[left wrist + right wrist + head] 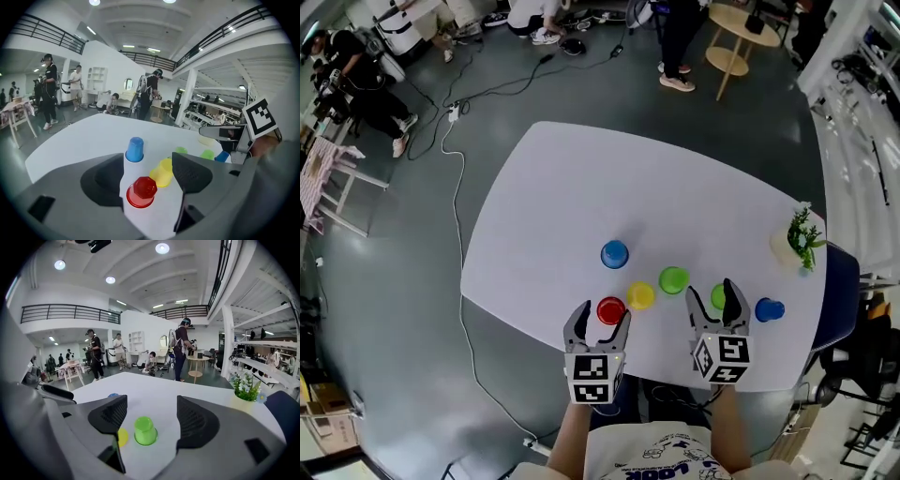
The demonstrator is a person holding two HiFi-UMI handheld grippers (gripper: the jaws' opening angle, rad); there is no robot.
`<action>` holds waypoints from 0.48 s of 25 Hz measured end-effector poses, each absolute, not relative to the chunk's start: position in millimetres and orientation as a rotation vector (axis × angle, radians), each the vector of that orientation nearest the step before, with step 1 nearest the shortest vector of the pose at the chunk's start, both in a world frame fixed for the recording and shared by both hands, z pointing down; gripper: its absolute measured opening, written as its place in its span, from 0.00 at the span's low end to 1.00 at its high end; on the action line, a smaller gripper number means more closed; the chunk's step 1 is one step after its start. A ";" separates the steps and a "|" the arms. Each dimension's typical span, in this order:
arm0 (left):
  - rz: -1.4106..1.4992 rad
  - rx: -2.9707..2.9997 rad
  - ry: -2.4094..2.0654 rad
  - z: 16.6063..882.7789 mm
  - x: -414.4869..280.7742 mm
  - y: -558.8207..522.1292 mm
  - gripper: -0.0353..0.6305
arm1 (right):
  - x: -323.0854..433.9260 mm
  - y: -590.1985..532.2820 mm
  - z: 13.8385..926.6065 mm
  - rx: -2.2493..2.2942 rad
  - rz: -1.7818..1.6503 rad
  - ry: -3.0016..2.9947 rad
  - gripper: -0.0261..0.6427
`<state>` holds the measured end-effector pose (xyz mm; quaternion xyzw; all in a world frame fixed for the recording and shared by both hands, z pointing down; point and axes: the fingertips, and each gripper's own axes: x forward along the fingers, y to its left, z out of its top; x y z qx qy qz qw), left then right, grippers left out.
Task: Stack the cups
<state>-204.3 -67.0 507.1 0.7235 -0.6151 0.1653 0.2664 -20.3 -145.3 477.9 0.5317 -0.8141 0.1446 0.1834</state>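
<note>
From the head view we only get a sliver of one green cup behind the right gripper. In that gripper's own view, its jaw hides half the yellow cup, and the blue cup barely peeks over.

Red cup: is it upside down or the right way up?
Upside down. The red cup has its closed bottom on top and its wide rim flat on the white table.
</note>
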 end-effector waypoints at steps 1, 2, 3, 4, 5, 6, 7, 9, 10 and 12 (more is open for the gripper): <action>0.459 1.950 -1.648 513.7 -201.6 -66.5 0.52 | -20.7 -145.8 483.1 1.494 0.414 -2.290 0.56; 0.473 1.944 -1.636 520.3 -198.6 -65.9 0.52 | -20.5 -146.4 488.5 1.488 0.420 -2.284 0.56; 0.488 1.937 -1.627 526.9 -195.3 -65.2 0.52 | -19.7 -147.1 494.2 1.481 0.427 -2.279 0.56; 0.501 1.928 -1.621 533.0 -192.0 -64.5 0.52 | -18.6 -147.7 499.8 1.472 0.436 -2.275 0.56; 0.512 1.919 -1.617 538.3 -189.1 -63.5 0.52 | -17.3 -148.0 505.3 1.462 0.444 -2.273 0.56; 0.524 1.910 -1.614 542.9 -186.5 -62.1 0.52 | -16.2 -147.8 510.5 1.450 0.454 -2.271 0.56; 0.537 1.899 -1.611 547.3 -184.4 -60.4 0.52 | -15.6 -147.6 515.3 1.437 0.462 -2.268 0.56; 0.564 1.874 -1.609 555.5 -183.3 -58.3 0.52 | -17.4 -148.2 524.4 1.403 0.474 -2.264 0.56; 0.576 1.861 -1.611 559.9 -184.9 -57.9 0.52 | -20.3 -148.8 529.5 1.385 0.478 -2.263 0.56; 0.595 1.835 -1.609 569.1 -190.7 -57.7 0.52 | -28.6 -148.9 540.9 1.346 0.486 -2.256 0.55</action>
